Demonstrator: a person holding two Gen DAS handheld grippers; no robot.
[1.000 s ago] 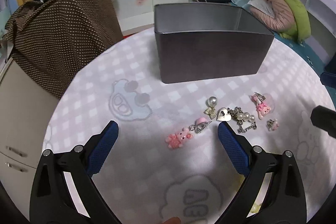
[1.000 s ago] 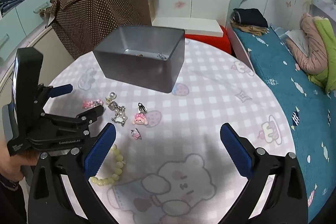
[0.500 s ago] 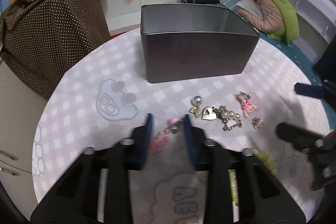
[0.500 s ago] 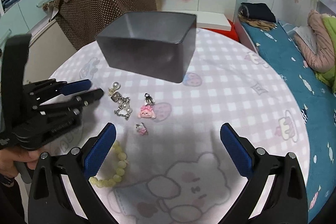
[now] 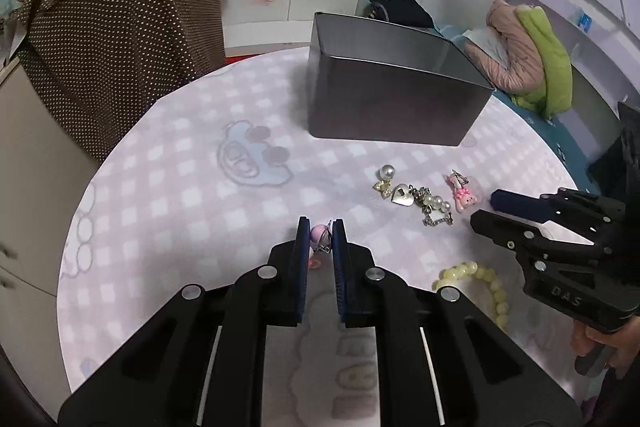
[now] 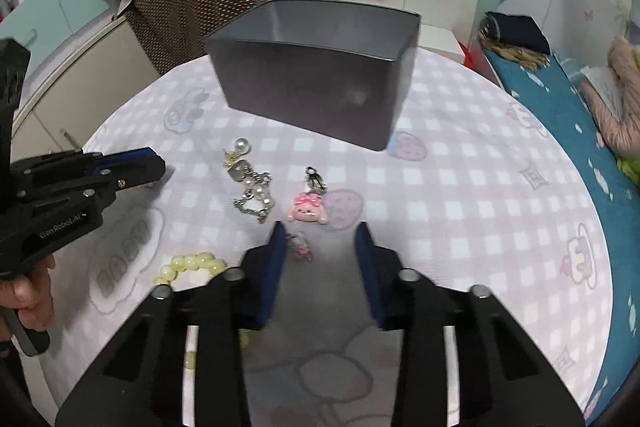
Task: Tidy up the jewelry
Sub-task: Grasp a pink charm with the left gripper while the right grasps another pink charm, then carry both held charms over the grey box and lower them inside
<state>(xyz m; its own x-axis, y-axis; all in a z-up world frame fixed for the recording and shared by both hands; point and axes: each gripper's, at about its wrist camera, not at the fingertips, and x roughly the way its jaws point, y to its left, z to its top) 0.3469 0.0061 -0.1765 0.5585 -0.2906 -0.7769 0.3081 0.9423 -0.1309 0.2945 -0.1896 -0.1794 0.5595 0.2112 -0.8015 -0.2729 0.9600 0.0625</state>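
Note:
My left gripper (image 5: 321, 239) is shut on a pink bear charm (image 5: 318, 234) with a metal clip, held just above the pink checked tablecloth (image 5: 192, 187). My right gripper (image 6: 320, 247) is closing over a small pink-and-white charm (image 6: 301, 246). That charm lies between the jaws beside the left finger, and the pads do not squeeze it. Ahead lie a pink bear clip (image 6: 306, 209), a pearl-and-heart chain (image 6: 250, 183) and a yellow bead bracelet (image 6: 188, 263). The grey metal box (image 6: 312, 67) stands open-topped at the back.
The round table ends close behind the box. A brown dotted cloth (image 5: 120, 27) covers furniture at the left. A bed (image 6: 568, 115) with clothes runs along the right. A hand (image 6: 28, 299) holds the left gripper's handle at the left edge of the right wrist view.
The left jaws came together on the pink bear charm and the hand shifted and rose a little. The right gripper sank toward the small charm and its jaws narrowed from fully wide.

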